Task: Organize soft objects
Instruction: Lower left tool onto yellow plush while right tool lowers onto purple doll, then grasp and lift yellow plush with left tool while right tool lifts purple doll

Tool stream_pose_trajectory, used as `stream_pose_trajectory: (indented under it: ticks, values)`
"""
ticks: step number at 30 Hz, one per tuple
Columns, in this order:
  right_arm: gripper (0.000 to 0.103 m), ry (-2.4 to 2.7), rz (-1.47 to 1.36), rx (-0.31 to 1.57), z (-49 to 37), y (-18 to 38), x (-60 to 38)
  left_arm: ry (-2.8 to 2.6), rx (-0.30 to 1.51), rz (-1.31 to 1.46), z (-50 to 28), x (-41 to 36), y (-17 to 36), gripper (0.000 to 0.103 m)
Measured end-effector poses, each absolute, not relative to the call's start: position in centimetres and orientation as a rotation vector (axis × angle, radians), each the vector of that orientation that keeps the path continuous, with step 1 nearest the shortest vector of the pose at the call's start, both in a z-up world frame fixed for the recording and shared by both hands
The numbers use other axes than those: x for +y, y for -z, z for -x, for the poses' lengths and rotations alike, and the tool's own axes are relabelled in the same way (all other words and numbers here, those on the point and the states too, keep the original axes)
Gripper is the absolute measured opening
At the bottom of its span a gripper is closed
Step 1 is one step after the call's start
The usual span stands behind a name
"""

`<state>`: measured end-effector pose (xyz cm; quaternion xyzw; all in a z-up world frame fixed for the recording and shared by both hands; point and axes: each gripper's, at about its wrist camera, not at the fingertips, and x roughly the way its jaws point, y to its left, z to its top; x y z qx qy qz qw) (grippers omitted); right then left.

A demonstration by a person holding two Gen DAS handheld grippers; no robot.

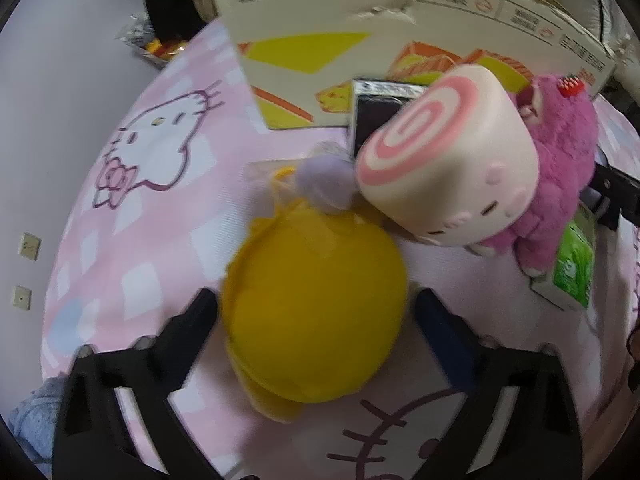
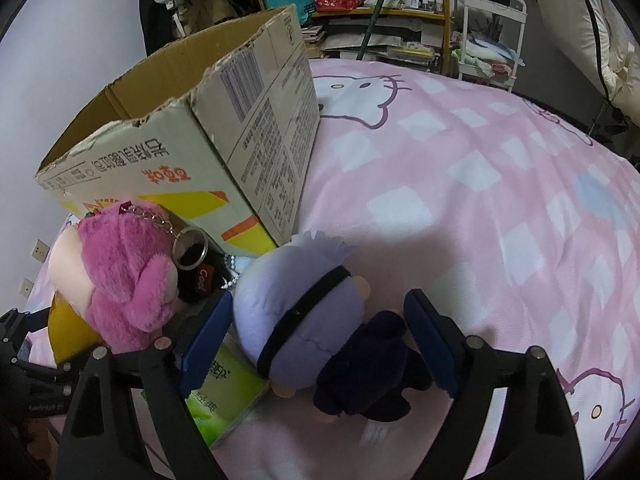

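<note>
**What We Can't See Well**

The round yellow plush toy [image 1: 316,312] is blurry, and so is the small pale purple fluffy ball [image 1: 326,184] above it. The pink furry bear [image 1: 560,168] is half hidden behind the cream roll-shaped plush with a pink swirl [image 1: 448,160]. The green paper carton [image 2: 224,400] is partly covered. The printed cardboard box [image 1: 400,8] runs off the top edge.

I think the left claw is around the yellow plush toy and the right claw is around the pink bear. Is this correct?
Not quite. The left claw is around the yellow plush toy, but the right claw is around the lavender doll; the pink bear lies beside it, outside the fingers. The right wrist view shows this.
</note>
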<state>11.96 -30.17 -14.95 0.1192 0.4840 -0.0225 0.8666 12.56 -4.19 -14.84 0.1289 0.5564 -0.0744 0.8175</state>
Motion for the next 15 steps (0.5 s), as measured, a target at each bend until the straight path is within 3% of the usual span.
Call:
stream_pose_trajectory:
  ticks: [4,15]
  values:
    - [0.087,0.042,-0.271,1.018,-11.9,15.1,-30.4,0.177,1.204,-0.208,-12.7,-3.6,14.9,0.076]
    - [0.073,0.051,-0.299,1.005,-11.3,14.3,-30.5,0.197,1.194,-0.123,-11.7,-3.0,13.8,0.073]
